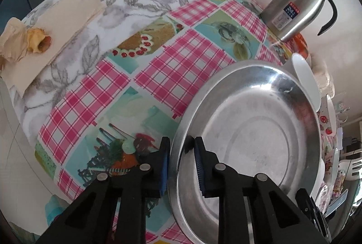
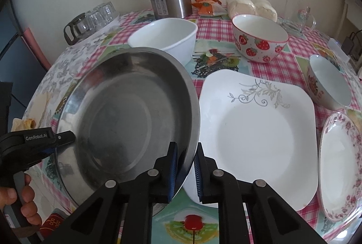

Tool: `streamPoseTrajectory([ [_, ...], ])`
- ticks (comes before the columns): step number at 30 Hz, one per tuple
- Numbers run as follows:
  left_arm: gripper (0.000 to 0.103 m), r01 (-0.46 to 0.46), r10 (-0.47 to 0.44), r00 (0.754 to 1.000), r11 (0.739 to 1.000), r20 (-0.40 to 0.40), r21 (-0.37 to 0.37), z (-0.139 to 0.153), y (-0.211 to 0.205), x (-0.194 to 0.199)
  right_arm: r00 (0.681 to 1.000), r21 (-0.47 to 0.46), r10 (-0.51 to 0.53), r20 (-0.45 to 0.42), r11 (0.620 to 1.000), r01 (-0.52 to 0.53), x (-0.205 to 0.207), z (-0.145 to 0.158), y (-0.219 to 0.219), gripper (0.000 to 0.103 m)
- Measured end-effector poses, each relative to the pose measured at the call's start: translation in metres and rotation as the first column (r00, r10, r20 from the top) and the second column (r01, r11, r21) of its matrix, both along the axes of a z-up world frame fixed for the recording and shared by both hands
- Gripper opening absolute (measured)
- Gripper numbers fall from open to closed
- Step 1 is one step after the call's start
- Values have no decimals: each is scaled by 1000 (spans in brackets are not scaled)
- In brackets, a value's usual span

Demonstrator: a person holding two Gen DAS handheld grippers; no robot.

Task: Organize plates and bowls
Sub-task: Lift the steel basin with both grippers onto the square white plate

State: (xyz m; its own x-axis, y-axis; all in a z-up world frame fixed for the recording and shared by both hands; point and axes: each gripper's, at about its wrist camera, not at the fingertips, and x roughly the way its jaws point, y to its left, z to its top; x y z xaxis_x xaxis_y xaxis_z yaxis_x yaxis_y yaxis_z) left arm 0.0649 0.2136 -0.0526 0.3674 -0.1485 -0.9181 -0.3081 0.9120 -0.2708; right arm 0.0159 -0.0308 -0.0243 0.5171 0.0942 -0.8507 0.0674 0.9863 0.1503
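We hold the steel plate (image 2: 126, 108) tilted above the counter (image 2: 260, 63), left of the square white plate (image 2: 260, 130); left tongs (image 1: 181, 164) and right tongs (image 2: 184, 169) each straddle its rim (pads not visibly pinching); lower it level, evenly.

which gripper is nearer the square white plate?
Right. The right gripper straddles the steel plate's rim right beside the square white plate; the left gripper is at the far rim.
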Motion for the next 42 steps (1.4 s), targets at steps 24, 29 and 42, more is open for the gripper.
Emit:
streamPoseTrajectory([
  [24,22,-18,14,991,1000,134,24,39,-19,-17,994,-6,23,108,1000,-22,-18,29,-11,17],
  [29,22,-22,16,988,999,150,39,44,-25,-21,992,-14,26,127,1000,-25,-20,34,-12,17],
  [42,22,83,-93,975,995,201,57,62,-81,-30,986,-28,-38,165,999,43,-37,44,-60,18],
])
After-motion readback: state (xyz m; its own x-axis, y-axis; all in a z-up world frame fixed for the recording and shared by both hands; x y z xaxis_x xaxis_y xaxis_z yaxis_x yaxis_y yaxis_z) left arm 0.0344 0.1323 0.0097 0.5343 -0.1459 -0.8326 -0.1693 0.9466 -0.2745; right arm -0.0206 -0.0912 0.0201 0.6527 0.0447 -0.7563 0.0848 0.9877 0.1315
